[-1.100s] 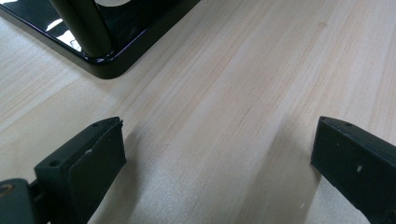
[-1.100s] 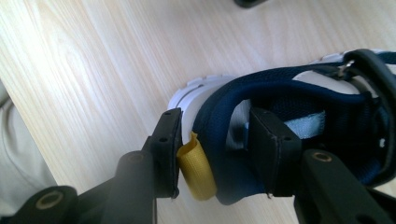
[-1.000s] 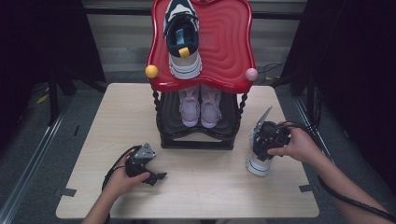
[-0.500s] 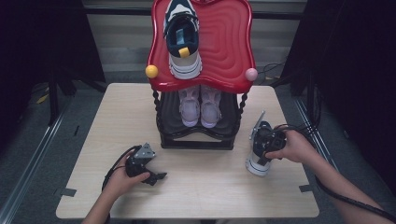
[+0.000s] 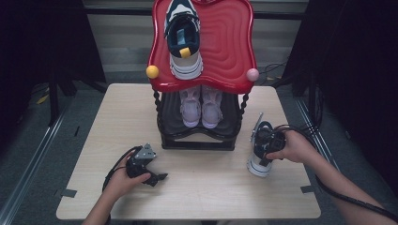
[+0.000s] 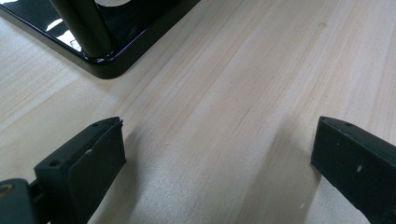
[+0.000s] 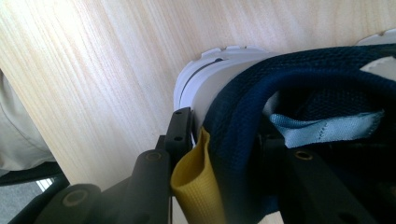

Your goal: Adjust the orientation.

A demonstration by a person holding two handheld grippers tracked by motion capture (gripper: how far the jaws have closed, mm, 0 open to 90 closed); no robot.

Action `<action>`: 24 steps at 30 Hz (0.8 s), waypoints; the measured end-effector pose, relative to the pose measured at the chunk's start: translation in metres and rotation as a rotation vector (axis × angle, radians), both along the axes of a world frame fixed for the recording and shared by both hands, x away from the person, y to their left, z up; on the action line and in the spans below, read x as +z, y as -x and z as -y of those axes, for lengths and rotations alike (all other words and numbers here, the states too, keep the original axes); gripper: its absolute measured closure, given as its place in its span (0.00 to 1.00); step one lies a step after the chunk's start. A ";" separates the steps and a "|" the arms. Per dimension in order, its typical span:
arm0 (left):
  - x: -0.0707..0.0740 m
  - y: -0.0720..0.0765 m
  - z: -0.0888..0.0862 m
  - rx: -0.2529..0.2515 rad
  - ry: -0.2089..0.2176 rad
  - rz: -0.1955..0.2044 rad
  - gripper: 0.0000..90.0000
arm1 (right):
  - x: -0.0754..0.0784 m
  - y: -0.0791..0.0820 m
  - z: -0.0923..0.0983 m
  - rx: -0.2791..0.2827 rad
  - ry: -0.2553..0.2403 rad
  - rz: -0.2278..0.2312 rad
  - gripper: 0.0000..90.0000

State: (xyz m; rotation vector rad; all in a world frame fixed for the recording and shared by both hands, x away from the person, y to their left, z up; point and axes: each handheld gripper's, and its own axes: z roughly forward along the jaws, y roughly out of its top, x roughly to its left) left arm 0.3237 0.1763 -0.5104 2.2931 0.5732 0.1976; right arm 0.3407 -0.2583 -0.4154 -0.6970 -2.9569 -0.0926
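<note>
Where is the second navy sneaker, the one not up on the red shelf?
The navy sneaker stands on the table's right side in the high view, beside the black rack, with the right gripper at its heel.

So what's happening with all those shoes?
A person is tidying sneakers onto a shoe rack on the table. The right hand-held gripper has just been closing on the heel of a navy sneaker standing beside the rack. Its match sits on the red top shelf, with a pink pair below. The left hand-held gripper rests open on the table.
</note>
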 end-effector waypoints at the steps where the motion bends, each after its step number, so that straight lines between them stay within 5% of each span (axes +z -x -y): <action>1: 0.000 0.000 0.000 0.000 -0.002 0.000 0.02 | 0.000 0.001 -0.002 -0.006 0.012 -0.005 0.73; 24: 0.000 0.000 0.000 -0.001 -0.002 -0.002 0.02 | 0.003 0.007 -0.004 0.077 0.031 -0.005 0.78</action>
